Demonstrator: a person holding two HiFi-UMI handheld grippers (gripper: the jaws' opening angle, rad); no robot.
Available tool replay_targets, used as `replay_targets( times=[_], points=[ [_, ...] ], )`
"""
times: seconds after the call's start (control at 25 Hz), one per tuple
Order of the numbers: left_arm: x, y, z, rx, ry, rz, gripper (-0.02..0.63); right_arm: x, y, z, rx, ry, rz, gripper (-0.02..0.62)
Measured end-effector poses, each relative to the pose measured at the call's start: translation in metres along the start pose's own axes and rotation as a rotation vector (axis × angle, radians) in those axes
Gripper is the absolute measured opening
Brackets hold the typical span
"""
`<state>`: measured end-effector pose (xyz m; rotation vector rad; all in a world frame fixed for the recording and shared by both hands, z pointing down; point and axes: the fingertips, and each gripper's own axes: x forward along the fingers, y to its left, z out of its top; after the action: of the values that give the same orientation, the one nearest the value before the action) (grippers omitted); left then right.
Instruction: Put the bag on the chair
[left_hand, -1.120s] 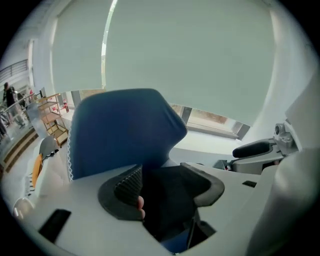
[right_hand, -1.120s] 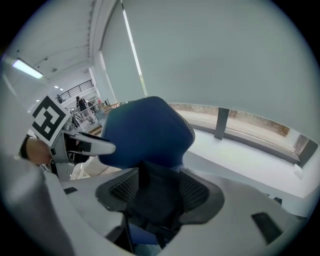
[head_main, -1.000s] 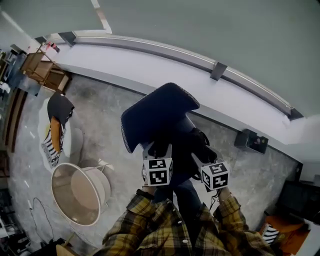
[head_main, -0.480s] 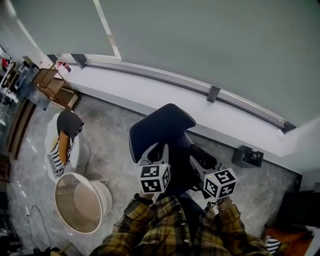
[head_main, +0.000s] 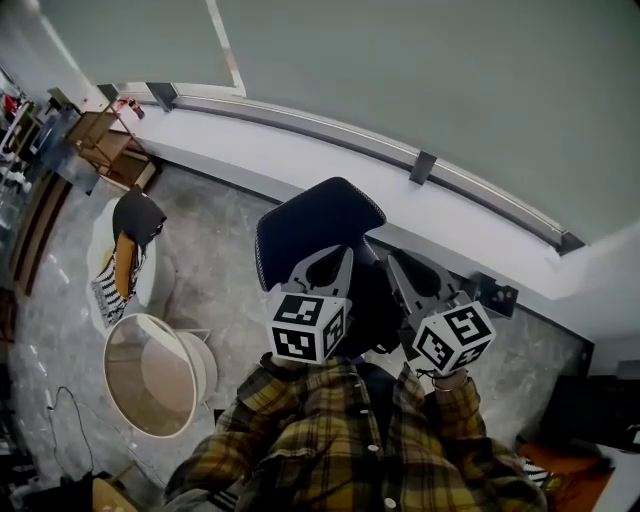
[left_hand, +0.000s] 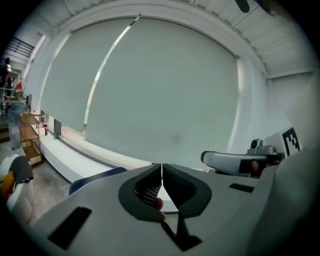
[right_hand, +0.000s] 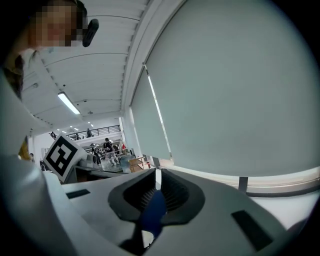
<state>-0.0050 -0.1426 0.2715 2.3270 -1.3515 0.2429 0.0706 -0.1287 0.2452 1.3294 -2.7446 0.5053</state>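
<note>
A dark blue mesh-backed office chair (head_main: 315, 225) stands by the wall in the head view. Just in front of it a dark bag (head_main: 372, 305) hangs between my two grippers and hides the seat. My left gripper (head_main: 335, 260) (left_hand: 161, 167) has just been closing, and its jaws now meet on a thin dark strap (left_hand: 172, 231) that trails down from them. My right gripper (head_main: 400, 268) (right_hand: 157, 175) has also just been closing, onto a blue strap (right_hand: 152, 212) caught between its pads. Both grippers point nearly level toward the blind.
A round white tub-like stool (head_main: 150, 375) sits on the floor at the left. Behind it, a white seat (head_main: 125, 250) carries dark and striped cloth. A wooden rack (head_main: 95, 150) stands far left. A black box (head_main: 495, 295) rests against the low white ledge (head_main: 300, 130).
Both grippers have risen toward the camera and look larger. Their jaws have gone from wide open to closed on the bag's straps. The bag has come up with them.
</note>
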Motion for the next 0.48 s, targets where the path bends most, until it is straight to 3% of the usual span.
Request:
replay_targets(
  times=[0.2, 0.48],
  points=[
    [-0.013, -0.015, 0.016, -0.031, -0.045, -0.088, 0.018, -0.011, 0.012, 0.02, -0.017, -0.061, 0.017, 0.021],
    [-0.033, -0.023, 0.031, 0.007, -0.082, -0.151, 0.018, -0.019, 0.019, 0.036, -0.088, -0.076, 0.012, 0.017]
  ],
)
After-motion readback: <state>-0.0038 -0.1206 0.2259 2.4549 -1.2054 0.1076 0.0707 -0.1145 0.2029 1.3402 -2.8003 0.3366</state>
